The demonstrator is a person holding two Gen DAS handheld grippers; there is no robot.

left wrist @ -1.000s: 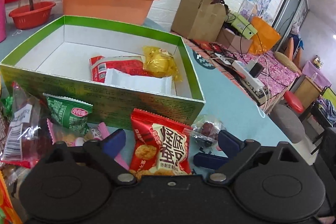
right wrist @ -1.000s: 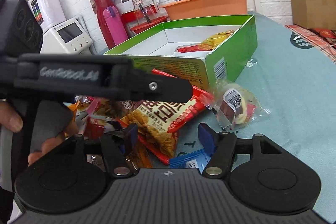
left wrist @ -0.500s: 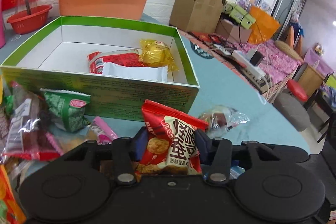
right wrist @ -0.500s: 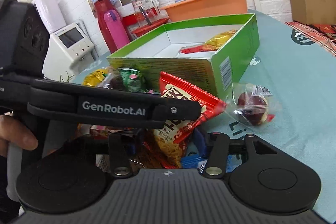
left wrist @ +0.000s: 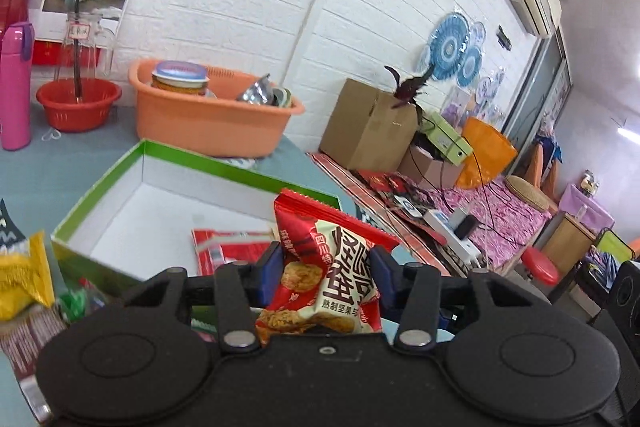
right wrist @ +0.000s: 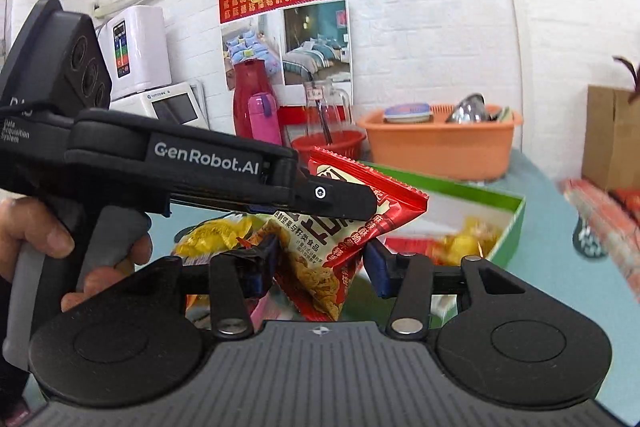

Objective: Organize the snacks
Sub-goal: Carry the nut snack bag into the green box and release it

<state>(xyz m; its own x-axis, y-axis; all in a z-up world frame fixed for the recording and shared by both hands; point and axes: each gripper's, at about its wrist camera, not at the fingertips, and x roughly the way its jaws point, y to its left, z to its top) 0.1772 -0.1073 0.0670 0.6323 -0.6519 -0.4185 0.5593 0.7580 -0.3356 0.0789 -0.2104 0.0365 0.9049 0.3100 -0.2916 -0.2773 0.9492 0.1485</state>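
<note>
A red snack packet (left wrist: pixel 328 267), printed with bold dark characters on a cream panel and pictures of fried pieces, is held upright and off the worktop, pinched at both sides, in front of the box. A green box (left wrist: pixel 236 173) with a white inside lies open behind it, holding a red packet (left wrist: pixel 228 247) and a yellow packet (right wrist: pixel 472 235).

Left gripper (left wrist: pixel 326 277) and right gripper (right wrist: pixel 318 265) raised side by side, both clamped on load.

Two grippers — left gripper (left wrist: pixel 326 273), right gripper (right wrist: pixel 320 265); one green box (left wrist: pixel 100 187); one red snack packet (left wrist: pixel 332 267); one orange basin (left wrist: pixel 208 123) — one red basket (left wrist: pixel 78 105); one pink bottle (left wrist: pixel 15 87).
</note>
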